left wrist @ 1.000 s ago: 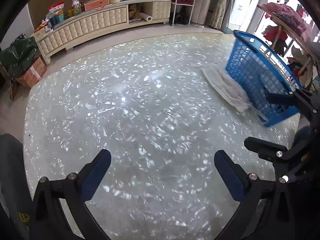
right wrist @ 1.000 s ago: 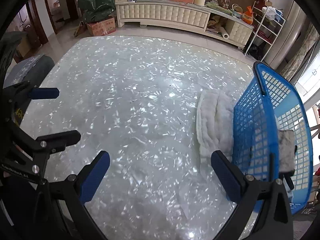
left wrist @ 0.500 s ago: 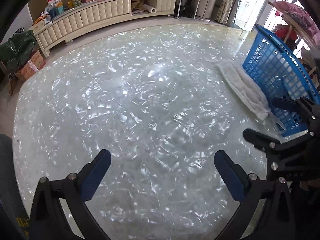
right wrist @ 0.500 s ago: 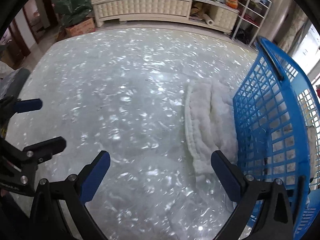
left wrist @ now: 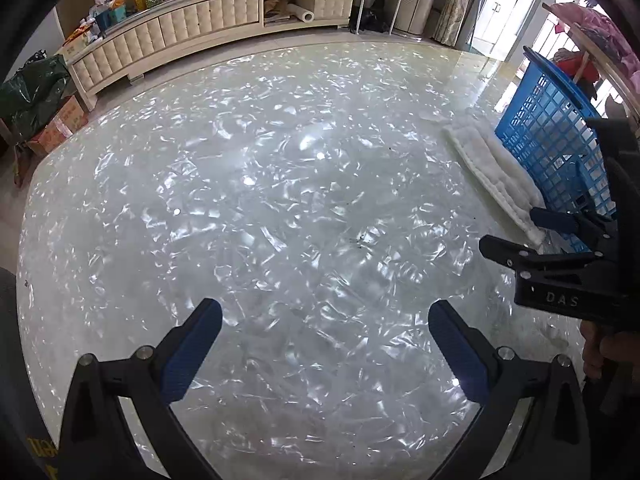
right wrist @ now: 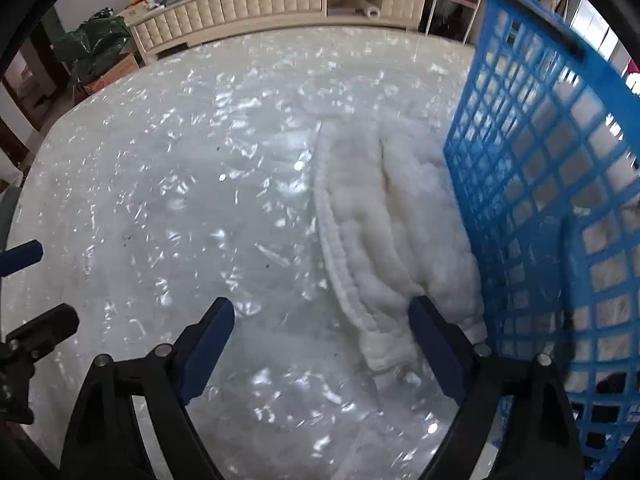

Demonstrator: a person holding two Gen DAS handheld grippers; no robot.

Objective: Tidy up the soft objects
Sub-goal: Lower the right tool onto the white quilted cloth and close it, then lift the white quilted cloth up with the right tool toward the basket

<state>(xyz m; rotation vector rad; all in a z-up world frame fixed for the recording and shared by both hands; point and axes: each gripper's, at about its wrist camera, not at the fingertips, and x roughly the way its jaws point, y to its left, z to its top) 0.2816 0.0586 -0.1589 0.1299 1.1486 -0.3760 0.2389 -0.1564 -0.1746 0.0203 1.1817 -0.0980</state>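
A white fluffy folded cloth (right wrist: pixel 380 216) lies on the shiny pearl-patterned table, against the left wall of a blue plastic basket (right wrist: pixel 552 184). My right gripper (right wrist: pixel 322 320) is open and empty, low over the table, with its right finger next to the cloth's near end. Pale soft items show through the basket's mesh. In the left wrist view the cloth (left wrist: pixel 492 172) and basket (left wrist: pixel 548 132) sit at the far right. My left gripper (left wrist: pixel 324 320) is open and empty over bare table. The right gripper (left wrist: pixel 532 232) shows there, beside the cloth's near end.
A long cream cabinet (left wrist: pixel 208 28) with boxes and toys on top runs along the far wall. A green bag and cardboard box (left wrist: pixel 44 108) stand on the floor at left. A rack of clothes (left wrist: pixel 600 28) is behind the basket.
My right gripper has moved forward and down towards the cloth's near end, which now looms larger. My left gripper has shifted a little; the basket sits further right in its view.
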